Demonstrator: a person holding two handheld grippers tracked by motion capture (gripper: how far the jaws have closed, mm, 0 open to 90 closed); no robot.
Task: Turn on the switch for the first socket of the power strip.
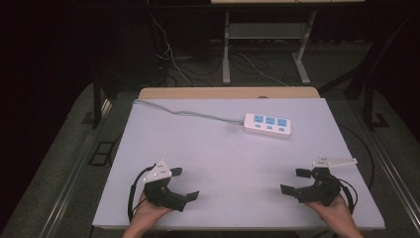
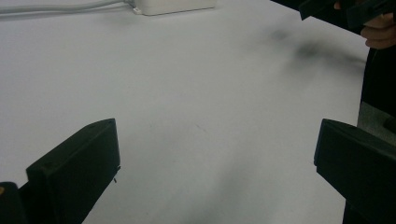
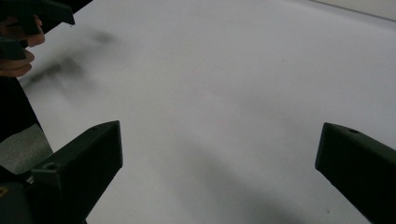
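From above, a white table is lying under a fixed camera, and a person's two hands are coming in from the bottom edge, each holding a black two-jaw gripper. The left gripper is sitting near the table's front left corner with its jaws standing wide apart on nothing. The right gripper is sitting near the front right corner, its jaws likewise spread and empty. A white power strip with three blue sockets is lying toward the back of the table, well apart from both grippers, and its grey cable is trailing off to the back left.

In the left gripper view, the two black jaws are rising wide apart over bare table, with the power strip's end showing at the top edge.

In the right gripper view, the jaws are standing apart over bare white table, gripping nothing.
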